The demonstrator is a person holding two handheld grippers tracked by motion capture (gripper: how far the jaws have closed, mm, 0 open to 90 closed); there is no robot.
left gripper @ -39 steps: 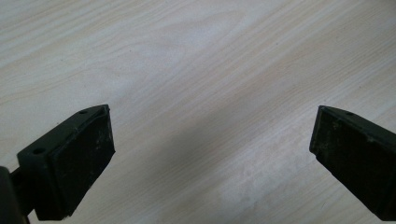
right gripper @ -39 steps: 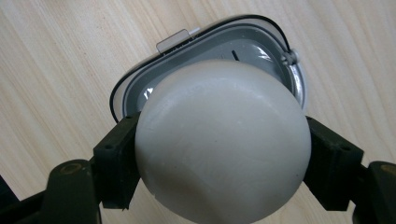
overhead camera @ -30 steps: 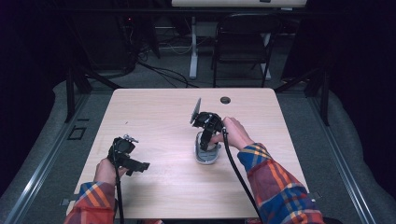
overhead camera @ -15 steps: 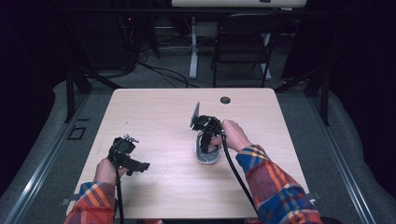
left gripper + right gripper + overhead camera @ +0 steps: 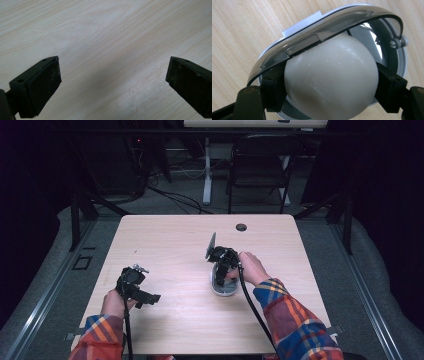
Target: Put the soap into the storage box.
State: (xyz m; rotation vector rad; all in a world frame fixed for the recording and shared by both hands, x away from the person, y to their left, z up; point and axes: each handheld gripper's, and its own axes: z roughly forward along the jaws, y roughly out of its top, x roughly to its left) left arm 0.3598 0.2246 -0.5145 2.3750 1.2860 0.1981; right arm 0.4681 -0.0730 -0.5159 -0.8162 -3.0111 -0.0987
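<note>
Though barely shifted from a second before, sank slightly with the right gripper (image 5: 222,257), jaws clamped on a white egg (image 5: 329,75) inside the round dish (image 5: 224,290) at mid-table, under its raised clear lid (image 5: 332,22). Judged as setting in or lifting out; could not tell which. Looked too rounded to fix the long axis or pointed end. Kept the left gripper (image 5: 112,75) spread wide, empty.

Table (image 5: 170,245): pale wood grain, smooth matt. Ball (image 5: 332,77): white, smooth, faint sheen. Container (image 5: 332,22): glossy grey plastic, clear lid. Sleeves (image 5: 295,320): plaid cloth.
</note>
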